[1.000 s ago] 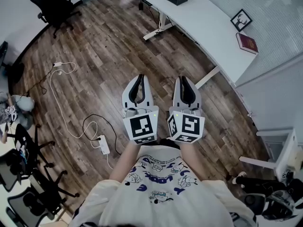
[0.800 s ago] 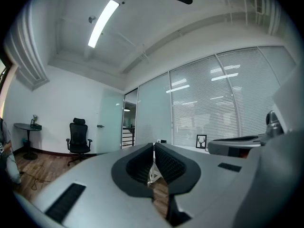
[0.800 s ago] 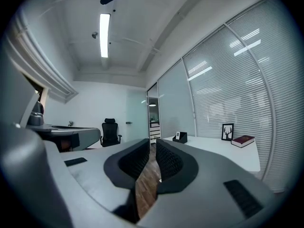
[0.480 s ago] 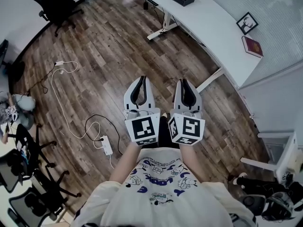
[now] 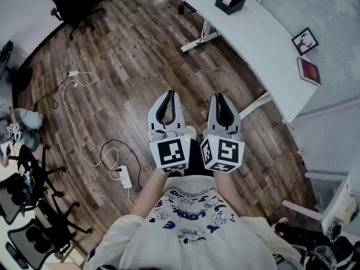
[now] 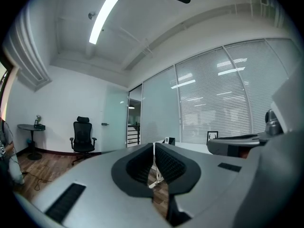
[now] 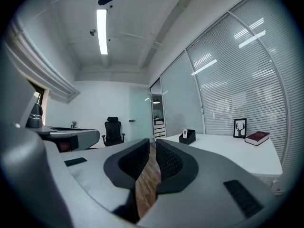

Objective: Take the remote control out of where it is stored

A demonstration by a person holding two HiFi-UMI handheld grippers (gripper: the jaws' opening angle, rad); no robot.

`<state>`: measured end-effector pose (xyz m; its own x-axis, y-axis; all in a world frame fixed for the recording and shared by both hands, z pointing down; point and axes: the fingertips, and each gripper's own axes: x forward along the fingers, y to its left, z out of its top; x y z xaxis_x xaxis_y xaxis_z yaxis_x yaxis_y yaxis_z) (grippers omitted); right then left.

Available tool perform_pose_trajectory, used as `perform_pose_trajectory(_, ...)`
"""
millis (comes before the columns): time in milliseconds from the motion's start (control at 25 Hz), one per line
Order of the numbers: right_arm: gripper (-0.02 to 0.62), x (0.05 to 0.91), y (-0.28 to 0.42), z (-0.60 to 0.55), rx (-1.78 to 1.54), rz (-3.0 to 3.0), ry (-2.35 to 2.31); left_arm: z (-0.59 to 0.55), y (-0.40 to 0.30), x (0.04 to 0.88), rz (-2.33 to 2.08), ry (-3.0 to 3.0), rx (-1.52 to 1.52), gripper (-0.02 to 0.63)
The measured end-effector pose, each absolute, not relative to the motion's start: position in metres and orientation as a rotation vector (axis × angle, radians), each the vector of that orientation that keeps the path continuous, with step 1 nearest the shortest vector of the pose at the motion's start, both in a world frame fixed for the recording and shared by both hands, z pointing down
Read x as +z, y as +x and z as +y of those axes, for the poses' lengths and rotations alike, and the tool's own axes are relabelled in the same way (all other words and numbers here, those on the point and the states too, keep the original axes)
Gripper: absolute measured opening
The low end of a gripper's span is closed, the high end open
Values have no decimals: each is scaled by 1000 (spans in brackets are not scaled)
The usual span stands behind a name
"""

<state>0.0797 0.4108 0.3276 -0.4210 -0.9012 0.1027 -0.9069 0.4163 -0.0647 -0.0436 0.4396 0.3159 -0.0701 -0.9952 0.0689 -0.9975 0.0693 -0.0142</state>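
Fingers on your left gripper (image 5: 167, 94) and right gripper (image 5: 219, 96) are closed together on nothing, side by side above the wood floor (image 5: 124, 49). Your head view shows the black holder (image 5: 239, 5) well away on the white tabletop (image 5: 264, 44). The right gripper view shows the remote control (image 7: 185, 133) standing upright in it.

I hold my left gripper (image 5: 167, 96) and right gripper (image 5: 220, 98) side by side at centre frame, pointing up-frame, both jaws closed on nothing.
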Motion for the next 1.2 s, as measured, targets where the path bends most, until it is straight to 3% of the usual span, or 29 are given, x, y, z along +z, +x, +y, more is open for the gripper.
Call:
perform_pose_trajectory(640, 61, 305, 64, 199, 141, -2701, 1566, 240, -53, 294, -2368, 2048, 72, 26)
perform_pose_trajectory(1200, 61, 321, 64, 101, 195, -2663, 1595, 141, -56, 309, -2327, 2046, 99, 26)
